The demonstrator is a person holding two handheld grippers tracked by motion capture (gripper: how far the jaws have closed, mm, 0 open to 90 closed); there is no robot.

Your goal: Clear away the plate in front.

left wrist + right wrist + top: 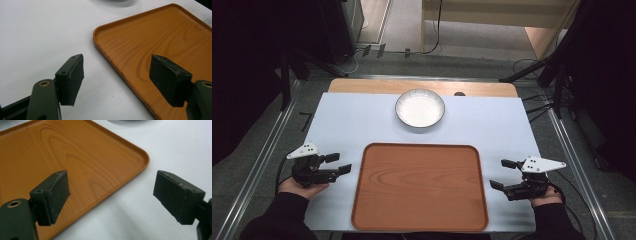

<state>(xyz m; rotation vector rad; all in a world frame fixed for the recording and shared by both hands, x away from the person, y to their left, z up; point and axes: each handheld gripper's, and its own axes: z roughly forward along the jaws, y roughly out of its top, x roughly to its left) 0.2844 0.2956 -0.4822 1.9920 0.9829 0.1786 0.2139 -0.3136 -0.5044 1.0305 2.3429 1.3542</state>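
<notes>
A rectangular orange-brown tray with a printed wood grain and rounded corners [419, 187] lies flat at the near middle of the white-covered counter [347, 125]. Its low raised rim runs all the way round, and the grain sweeps across the flat bottom in long curved lines, darker brown on the lighter orange. Nothing lies in it. In the left gripper view the tray [155, 42] shows one rounded corner and a long edge; in the right gripper view the tray [75, 157] shows another corner, its rim catching a thin line of light.

Beyond the tray, near the far edge of the white cover, stands a round shallow bowl with a silvery fluted rim and a pale inside [420, 108], apart from the tray.

The left claw [338, 163] sits just beside the tray's left edge, its jaws spread wide with nothing between them. The right claw [502, 174] sits just beside the tray's right edge, jaws likewise wide apart and empty. Each is held in a hand with a dark sleeve.
</notes>
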